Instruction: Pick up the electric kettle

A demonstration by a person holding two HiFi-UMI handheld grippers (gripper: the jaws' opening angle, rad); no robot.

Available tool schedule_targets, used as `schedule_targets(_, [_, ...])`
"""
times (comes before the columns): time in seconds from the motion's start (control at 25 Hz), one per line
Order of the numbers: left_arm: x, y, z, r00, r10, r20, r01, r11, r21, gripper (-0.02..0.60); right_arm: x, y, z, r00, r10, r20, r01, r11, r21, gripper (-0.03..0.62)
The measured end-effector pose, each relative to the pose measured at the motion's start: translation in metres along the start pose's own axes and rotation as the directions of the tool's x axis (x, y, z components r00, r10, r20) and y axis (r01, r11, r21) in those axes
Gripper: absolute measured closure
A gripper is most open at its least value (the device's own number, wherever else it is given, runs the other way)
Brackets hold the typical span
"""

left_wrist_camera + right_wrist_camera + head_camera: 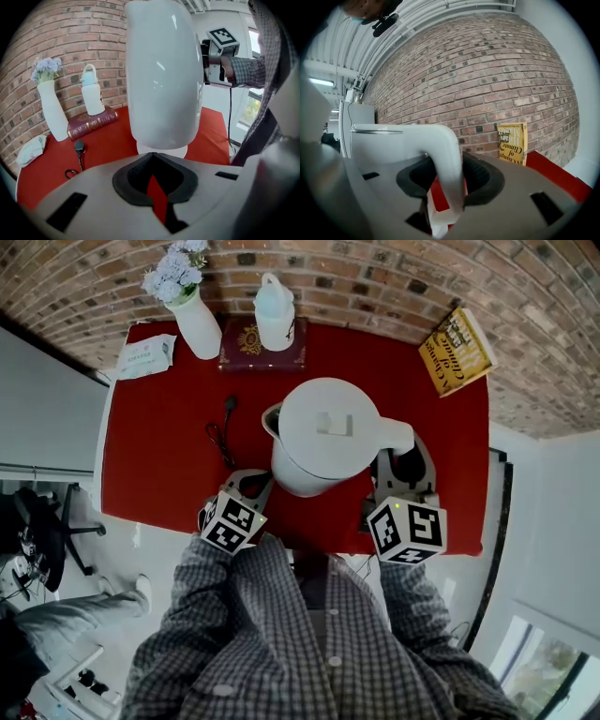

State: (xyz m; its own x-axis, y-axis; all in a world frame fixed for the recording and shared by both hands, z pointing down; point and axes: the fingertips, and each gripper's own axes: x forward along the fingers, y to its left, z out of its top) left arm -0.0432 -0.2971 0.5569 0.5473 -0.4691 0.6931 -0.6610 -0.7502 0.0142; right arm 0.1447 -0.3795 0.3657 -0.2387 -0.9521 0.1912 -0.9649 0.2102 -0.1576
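White kettle (323, 432) at the middle of the red table (169, 456), lid down, contents out of sight, spout toward 9 o'clock, handle (398, 435) toward 3 o'clock. Directly above its round base (161, 151); resting on it or clear of it, impossible to tell. Clamped at the handle by the right gripper (401, 470), one pad on each side. Left gripper (251, 486) at 7 o'clock of the kettle, close to its wall, jaws together and empty. Black cord (225, 432) at 9 o'clock. White vase (199, 326) at 11 o'clock with pale flowers (175, 273) in it. Capped white bottle (275, 313) at 12 o'clock, upright on a dark red book (248, 351). Soft packet (145, 357) at the table's 10 o'clock corner. Yellow book (457, 351) at 2 o'clock, against the brick wall (375, 277). Office chair (52, 521) on the floor at 8 o'clock.
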Motion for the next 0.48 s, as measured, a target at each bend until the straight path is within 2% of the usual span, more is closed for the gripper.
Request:
schedule_targets(0.28, [-0.003, -0.002, 0.009, 0.999, -0.001, 0.038, 0.001, 1.0, 0.007, 0.58, -0.005, 0.007, 0.01, 1.0, 0.009, 0.019, -0.009, 1.0, 0.006, 0.428])
schedule_targets(0.48, [-0.018, -0.001, 0.024, 0.996, 0.02, 0.091, -0.026, 0.998, 0.059, 0.58, -0.011, 0.01, 0.025, 0.999, 0.014, 0.048, -0.015, 1.0, 0.017, 0.428])
